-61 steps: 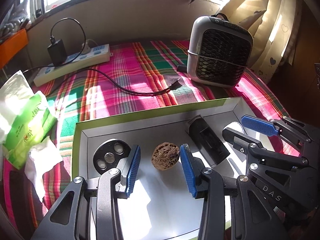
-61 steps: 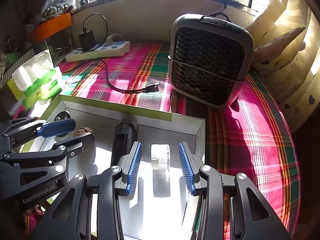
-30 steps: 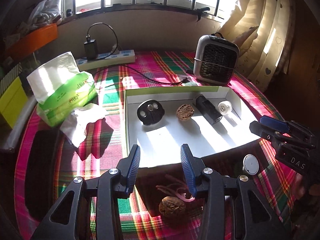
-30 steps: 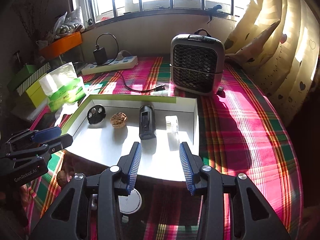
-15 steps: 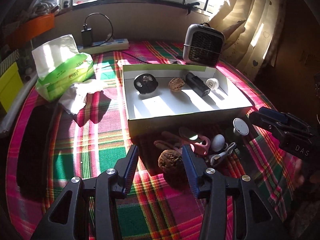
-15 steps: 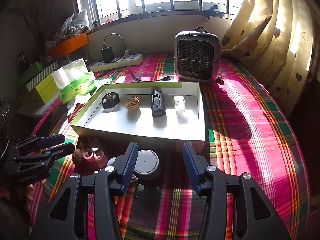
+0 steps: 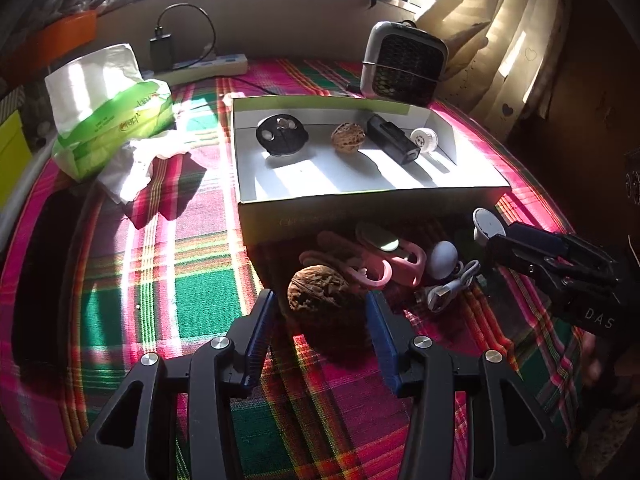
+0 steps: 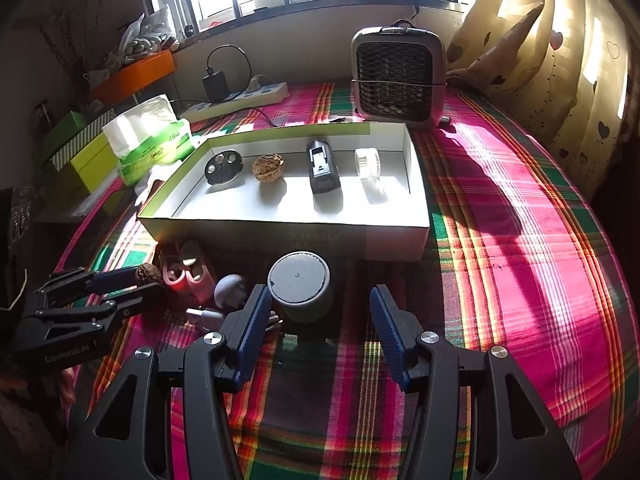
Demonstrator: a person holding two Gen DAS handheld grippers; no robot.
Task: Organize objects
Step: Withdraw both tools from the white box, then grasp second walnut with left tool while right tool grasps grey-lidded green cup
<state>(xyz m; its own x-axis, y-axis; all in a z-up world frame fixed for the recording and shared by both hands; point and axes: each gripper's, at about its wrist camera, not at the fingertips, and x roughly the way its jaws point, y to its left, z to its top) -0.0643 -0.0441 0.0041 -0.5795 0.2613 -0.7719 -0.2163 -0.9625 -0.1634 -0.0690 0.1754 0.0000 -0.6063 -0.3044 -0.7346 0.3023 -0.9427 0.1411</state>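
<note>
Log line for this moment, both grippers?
left hand-held gripper: open, around walnut | right hand-held gripper: open, around round can | box: four items

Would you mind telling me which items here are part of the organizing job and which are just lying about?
Part of the job:
- white box
- walnut between the open left hand-held gripper fingers
- grey cylinder ahead of the open right hand-held gripper
- pink clip
- white cable

Lying about:
- heater
- tissue pack
- power strip
</note>
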